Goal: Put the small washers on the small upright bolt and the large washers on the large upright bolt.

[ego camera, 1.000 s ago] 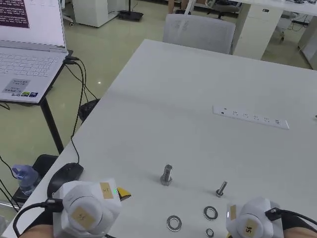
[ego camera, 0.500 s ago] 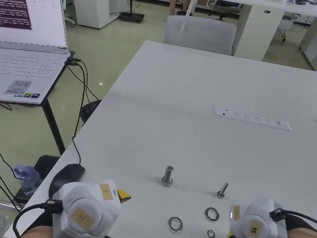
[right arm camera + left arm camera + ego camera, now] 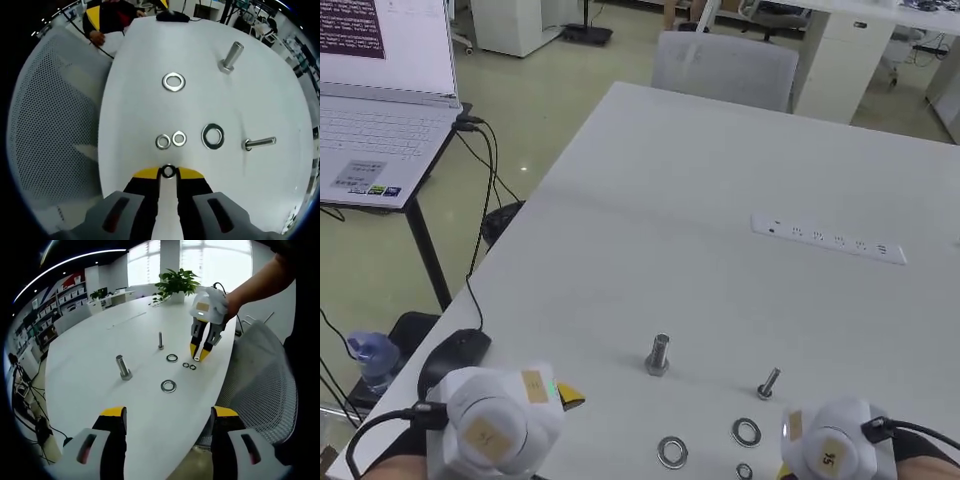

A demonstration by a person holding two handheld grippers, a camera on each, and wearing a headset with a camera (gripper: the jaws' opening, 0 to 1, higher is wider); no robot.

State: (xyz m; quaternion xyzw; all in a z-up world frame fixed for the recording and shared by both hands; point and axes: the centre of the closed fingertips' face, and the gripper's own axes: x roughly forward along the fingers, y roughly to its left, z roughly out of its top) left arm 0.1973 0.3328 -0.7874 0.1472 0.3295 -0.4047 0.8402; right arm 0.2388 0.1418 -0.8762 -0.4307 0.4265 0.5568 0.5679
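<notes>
The large bolt (image 3: 658, 355) and the small bolt (image 3: 768, 382) stand upright on the white table (image 3: 720, 170). Two large washers (image 3: 672, 451) (image 3: 747, 432) and a small washer (image 3: 745, 470) lie flat in front of them. In the right gripper view, my right gripper (image 3: 168, 172) is shut on a small washer (image 3: 168, 171), near the table's front edge. Two more small washers (image 3: 162, 141) (image 3: 179, 138) lie just beyond its tips. My left gripper (image 3: 169, 415) is open and holds nothing, left of the bolts; the large bolt (image 3: 122, 368) stands ahead of it.
A white power strip (image 3: 828, 238) lies farther back on the table. A laptop (image 3: 370, 140) sits on a stand to the left, over cables and a black mouse (image 3: 450, 355). A grey chair (image 3: 723, 65) stands at the far edge.
The right gripper has sunk slightly toward the near table edge. Bolts and washers lie where they were; the left gripper has not moved.
</notes>
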